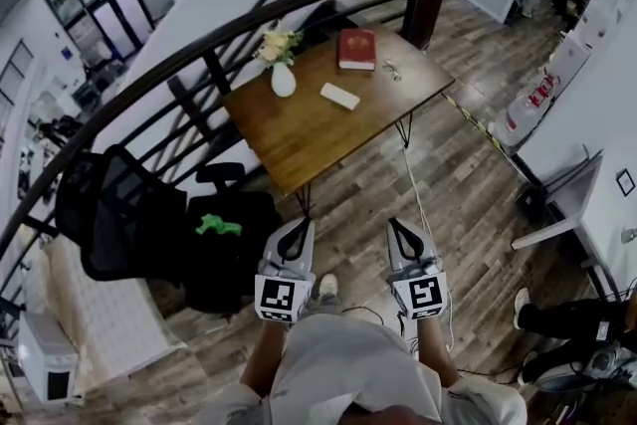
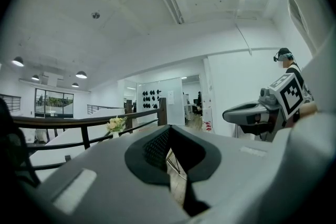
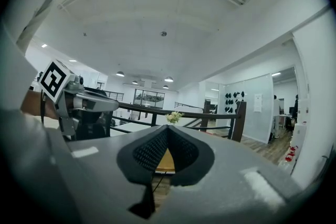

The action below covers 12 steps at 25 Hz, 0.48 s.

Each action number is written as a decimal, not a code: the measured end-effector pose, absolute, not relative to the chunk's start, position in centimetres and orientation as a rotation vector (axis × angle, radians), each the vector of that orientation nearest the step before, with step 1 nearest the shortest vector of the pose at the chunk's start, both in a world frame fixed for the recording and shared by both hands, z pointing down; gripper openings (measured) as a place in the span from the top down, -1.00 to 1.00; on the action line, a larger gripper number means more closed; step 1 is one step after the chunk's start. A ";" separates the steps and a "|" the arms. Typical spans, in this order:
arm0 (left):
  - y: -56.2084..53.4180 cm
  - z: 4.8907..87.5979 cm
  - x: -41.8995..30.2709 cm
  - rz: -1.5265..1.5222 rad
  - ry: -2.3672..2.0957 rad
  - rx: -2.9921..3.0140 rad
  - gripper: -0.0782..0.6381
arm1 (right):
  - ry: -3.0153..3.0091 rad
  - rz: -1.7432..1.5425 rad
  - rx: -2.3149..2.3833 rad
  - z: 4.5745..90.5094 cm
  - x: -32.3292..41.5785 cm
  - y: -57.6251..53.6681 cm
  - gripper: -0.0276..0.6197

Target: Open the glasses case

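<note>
Standing well short of the wooden table (image 1: 299, 142), a person carries the left gripper (image 1: 296, 230) and right gripper (image 1: 402, 230) level, both closed and empty, apparently ready for approach. At twelve o'clock, the white glasses case (image 1: 339, 96) lies on the tabletop.

The book (image 1: 357, 49) is red, the glasses case (image 1: 339, 96) and vase (image 1: 284, 81) white, the table (image 1: 299, 139) brown.

Closed white glasses case (image 1: 339, 96) on table (image 1: 299, 139)
</note>
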<state>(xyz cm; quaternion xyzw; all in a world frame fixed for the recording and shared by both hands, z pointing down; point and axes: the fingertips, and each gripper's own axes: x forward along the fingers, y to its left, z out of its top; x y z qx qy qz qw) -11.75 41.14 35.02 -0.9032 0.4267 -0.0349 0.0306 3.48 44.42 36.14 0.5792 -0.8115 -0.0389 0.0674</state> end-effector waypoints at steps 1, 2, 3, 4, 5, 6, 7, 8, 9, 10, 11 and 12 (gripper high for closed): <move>40.1 34.9 -11.9 -0.108 1.312 -2.785 0.73 | -2.442 -0.119 1.749 36.0 3.4 43.4 0.91; 39.1 34.8 -12.0 -0.106 1.307 -2.787 0.73 | -2.438 -0.123 1.751 35.8 3.2 42.4 0.91; 38.1 34.7 -12.0 -0.105 1.301 -2.790 0.73 | -2.433 -0.124 1.754 35.7 3.1 41.5 0.91; 37.2 34.7 -12.1 -0.108 1.298 -2.795 0.73 | -2.430 -0.117 1.757 35.7 2.9 40.6 0.91; 36.3 34.9 -12.3 -0.113 1.298 -2.801 0.73 | -2.426 -0.107 1.760 35.7 2.8 39.7 0.91; 35.3 35.0 -12.4 -0.117 1.299 -2.807 0.73 | -2.422 -0.100 1.762 35.8 2.6 38.8 0.91; 34.5 35.1 -12.6 -0.118 1.298 -2.813 0.73 | -2.418 -0.100 1.763 35.7 2.4 38.0 0.91; 33.6 35.2 -12.7 -0.118 1.295 -2.819 0.73 | -2.414 -0.104 1.763 35.7 2.2 37.2 0.91; 32.9 35.2 -12.8 -0.118 1.291 -2.824 0.73 | -2.409 -0.106 1.764 35.7 2.0 36.4 0.91; 32.1 35.3 -12.9 -0.118 1.286 -2.829 0.73 | -2.403 -0.100 1.767 35.7 1.9 35.7 0.91; 31.4 35.3 -13.1 -0.119 1.282 -2.834 0.73 | -2.397 -0.091 1.773 35.8 1.8 35.0 0.91; 30.7 35.3 -13.2 -0.119 1.278 -2.839 0.73 | -2.391 -0.084 1.779 35.8 1.7 34.3 0.91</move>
